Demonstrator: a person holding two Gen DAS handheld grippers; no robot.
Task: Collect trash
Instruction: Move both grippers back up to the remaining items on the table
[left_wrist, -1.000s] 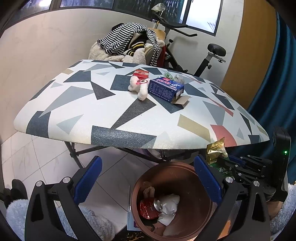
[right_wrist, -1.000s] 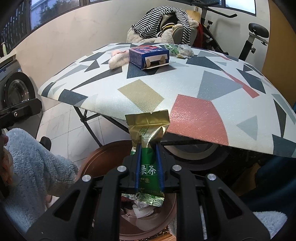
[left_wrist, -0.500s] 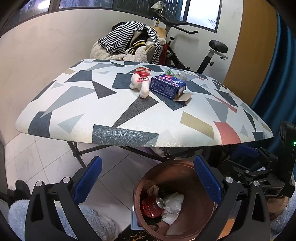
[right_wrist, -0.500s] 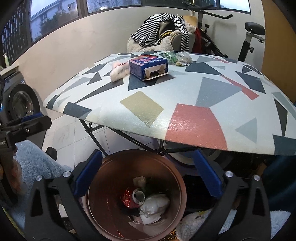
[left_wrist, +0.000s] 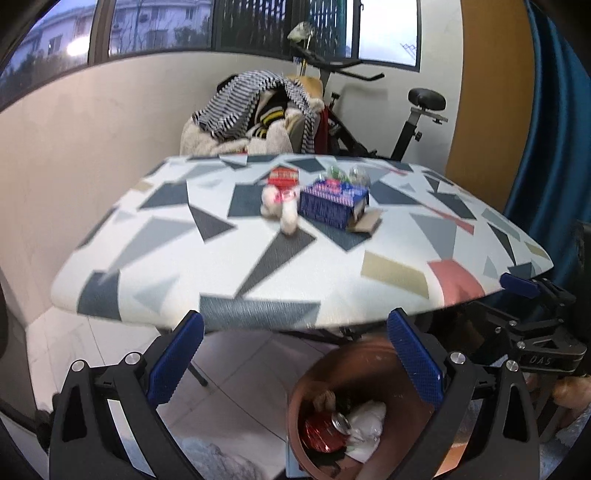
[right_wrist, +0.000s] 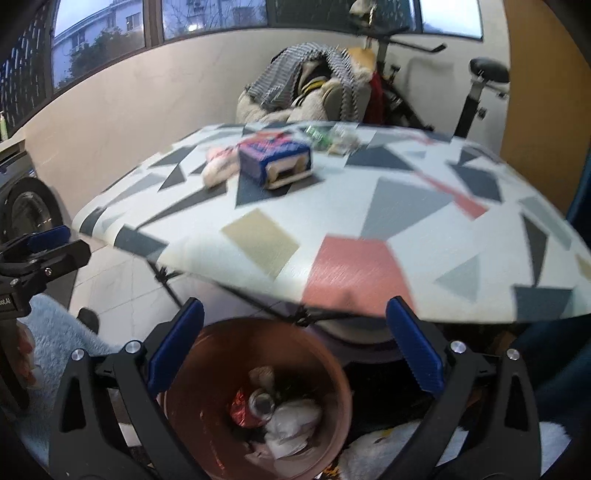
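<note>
Both tools, the right tool (right_wrist: 293, 345) and the left tool (left_wrist: 293, 358), hang wide open and empty over the copper bin (right_wrist: 332, 373), ready for more, since the blue carton (right_wrist: 275, 162) and crumpled wrappers (right_wrist: 332, 134) wait on the table (right_wrist: 406, 229).

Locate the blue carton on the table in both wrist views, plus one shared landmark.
Left wrist: blue carton sits upper centre, on the far part of the patterned table, just right of a pale plush toy.
Right wrist: blue carton sits upper centre-left, open end toward the camera.
Shared landmark: the copper-coloured bin under the table's near edge, trash inside.
</note>
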